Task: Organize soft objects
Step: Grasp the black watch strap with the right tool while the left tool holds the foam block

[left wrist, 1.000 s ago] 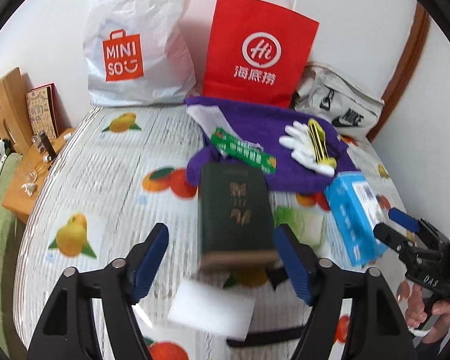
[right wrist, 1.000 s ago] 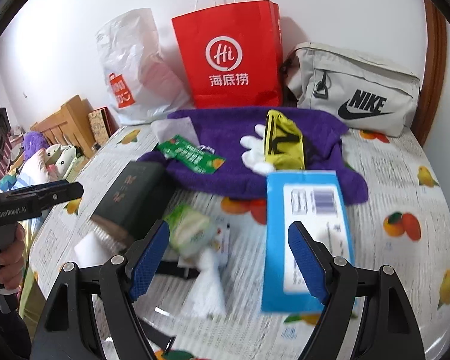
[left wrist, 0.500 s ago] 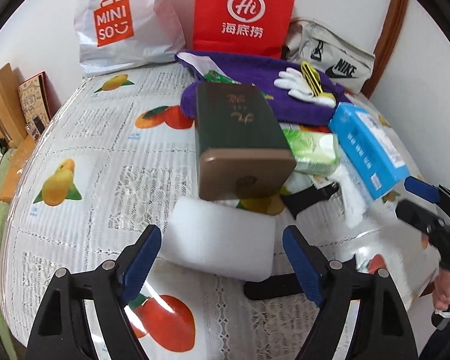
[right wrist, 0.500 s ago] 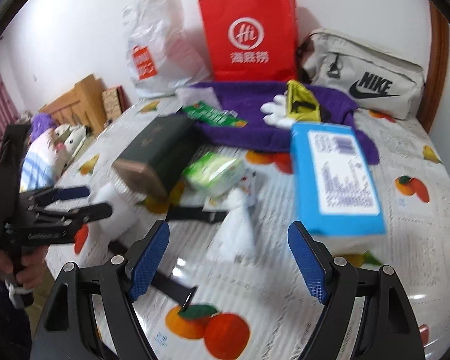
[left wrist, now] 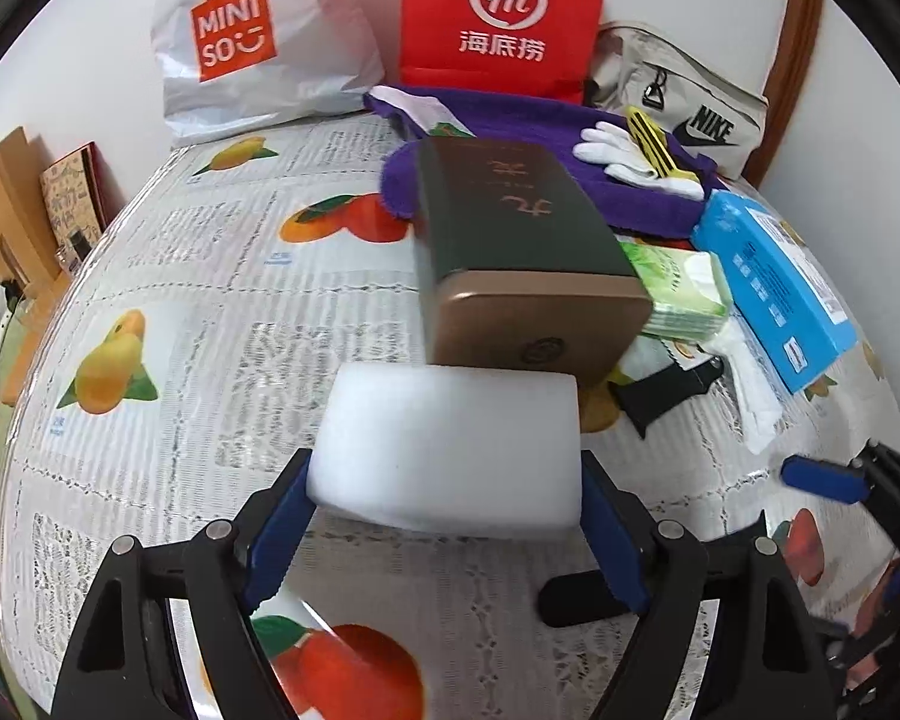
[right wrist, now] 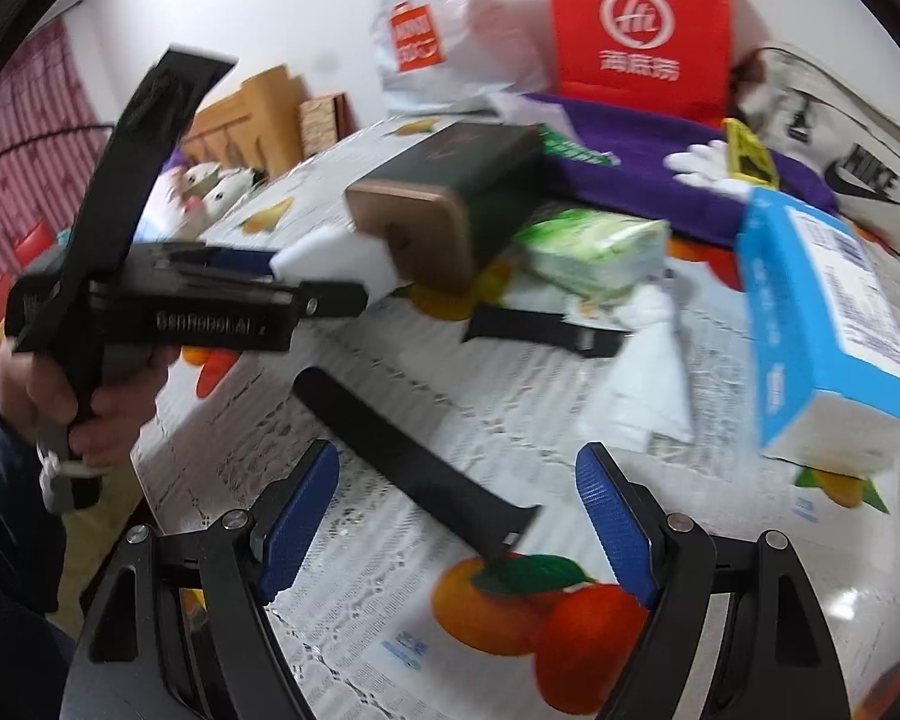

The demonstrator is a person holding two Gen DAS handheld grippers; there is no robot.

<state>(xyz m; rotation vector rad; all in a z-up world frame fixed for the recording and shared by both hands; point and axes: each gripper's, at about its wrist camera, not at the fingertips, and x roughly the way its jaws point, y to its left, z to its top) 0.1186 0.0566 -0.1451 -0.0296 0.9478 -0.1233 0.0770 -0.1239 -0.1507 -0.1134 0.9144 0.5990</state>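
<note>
The white plastic bag (left wrist: 258,42) reads "MINISO", the red paper bag (left wrist: 504,12) "Hi", the grey pouch (left wrist: 690,114) "NIKE". The desk (left wrist: 210,300) lies bare on its left half. The left gripper (left wrist: 444,516) has wide fingers (left wrist: 282,522) flanking the white foam block (left wrist: 450,444), just before the green tin (left wrist: 510,252). The right gripper (right wrist: 456,516) stands wide over a black strap (right wrist: 414,468).

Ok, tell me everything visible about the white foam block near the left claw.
The white foam block is a plain rectangular slab with rounded edges and a matte, sponge-like surface. It lies flat on the fruit-print tablecloth, just in front of the dark green tin. It sits between the blue pads of the left claw, about filling the gap; whether the pads press it cannot be told.
</note>
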